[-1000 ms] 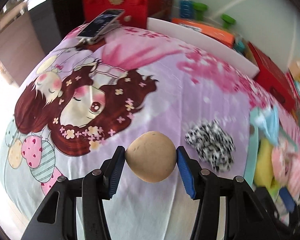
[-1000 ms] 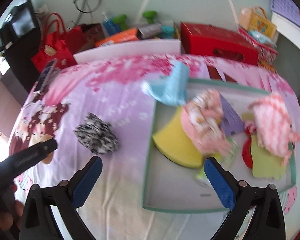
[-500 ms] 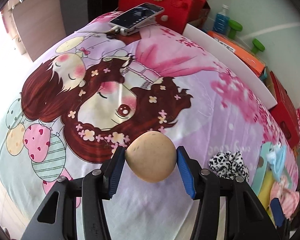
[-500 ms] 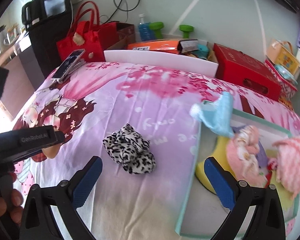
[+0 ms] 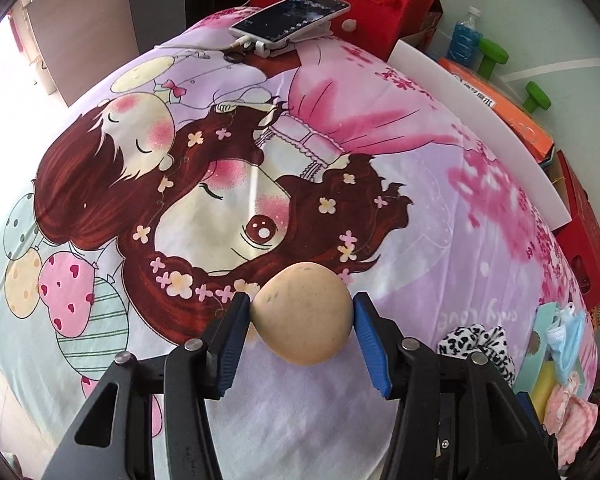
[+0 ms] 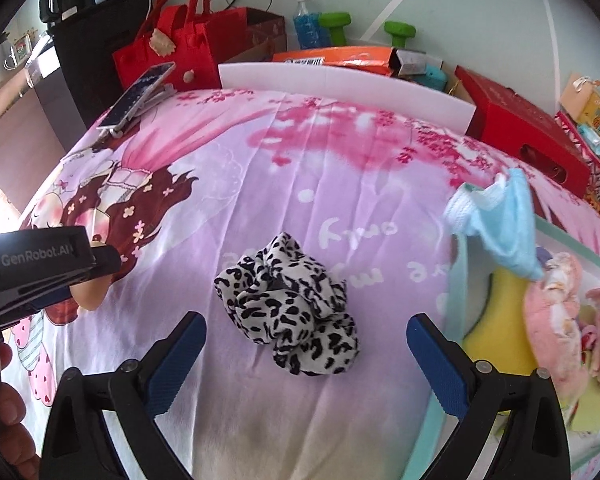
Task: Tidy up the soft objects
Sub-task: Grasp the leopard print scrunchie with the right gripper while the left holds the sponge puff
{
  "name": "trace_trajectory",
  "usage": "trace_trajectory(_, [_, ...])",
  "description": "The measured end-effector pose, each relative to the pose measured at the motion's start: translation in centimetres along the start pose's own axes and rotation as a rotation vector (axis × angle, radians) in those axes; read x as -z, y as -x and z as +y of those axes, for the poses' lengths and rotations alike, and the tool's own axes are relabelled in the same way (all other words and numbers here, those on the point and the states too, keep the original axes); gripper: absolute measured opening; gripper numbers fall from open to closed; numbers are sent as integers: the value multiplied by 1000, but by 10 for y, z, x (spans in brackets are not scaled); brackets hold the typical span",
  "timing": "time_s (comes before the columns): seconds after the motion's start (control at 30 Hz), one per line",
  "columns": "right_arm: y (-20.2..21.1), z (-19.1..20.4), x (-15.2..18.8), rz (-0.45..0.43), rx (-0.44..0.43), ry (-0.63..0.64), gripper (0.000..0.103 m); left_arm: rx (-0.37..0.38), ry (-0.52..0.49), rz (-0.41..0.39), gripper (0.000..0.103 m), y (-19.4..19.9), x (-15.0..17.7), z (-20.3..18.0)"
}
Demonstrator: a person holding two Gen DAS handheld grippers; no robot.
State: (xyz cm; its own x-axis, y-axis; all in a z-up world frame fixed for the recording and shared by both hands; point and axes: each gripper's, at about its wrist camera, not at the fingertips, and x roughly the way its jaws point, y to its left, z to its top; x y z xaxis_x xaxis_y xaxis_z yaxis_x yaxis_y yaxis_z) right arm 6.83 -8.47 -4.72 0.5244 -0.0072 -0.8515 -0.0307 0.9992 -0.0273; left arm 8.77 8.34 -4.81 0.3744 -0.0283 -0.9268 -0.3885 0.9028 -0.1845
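My left gripper is shut on a tan soft ball and holds it over the cartoon-print bedsheet; the ball also shows in the right wrist view. My right gripper is open and empty, its jaws on either side of a black-and-white leopard-print scrunchie lying on the sheet; it also shows in the left wrist view. A teal-rimmed tray at the right holds a yellow sponge, pink soft items and a blue face mask draped over its edge.
A phone on a stand sits at the sheet's far left corner. A white foam board lines the far edge. Behind it stand a red bag, an orange box, a red box, a bottle and green dumbbells.
Both grippers have swung left. The right gripper moved from over the tray to around the scrunchie. The left gripper still holds the ball, now farther left over the cartoon faces.
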Motion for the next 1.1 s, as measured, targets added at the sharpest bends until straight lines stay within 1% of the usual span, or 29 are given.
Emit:
trace_trajectory(0.1, [-6,3,0,10,-3,12,97,-5,3,13,54,-5,-1,0])
trace_trajectory(0.17, [-11,5,-1,17,-10,16,92,-7,0,20,54,-7,-1,-1])
trace_trajectory(0.23, [-14,8,-2,24,-17,23,86,-10,-3,19,54,-8,-1,-1])
trace_trajectory(0.37, [-17,12,-3,27,-23,41,80,-9,-10,20,54,-9,-2,-3])
trace_trajectory(0.4, [-18,13,-3,28,-24,44,75,-8,-10,22,54,-9,-3,-3])
trace_trajectory(0.43, [-18,13,-3,31,-25,48,71,-8,-11,22,54,-9,-3,-3])
trace_trajectory(0.63, [-17,6,-4,26,-29,19,60,-10,-18,23,54,-8,-3,-4])
trace_trajectory(0.77, [-16,4,-4,27,-40,9,56,-11,-21,22,54,-8,-3,-5])
trace_trajectory(0.93, [-16,-4,-3,30,-48,-23,48,-14,-27,18,54,-6,-4,-5])
trace_trajectory(1.1, [-18,-12,-2,30,-59,-60,45,-14,-35,14,54,-4,-3,-7])
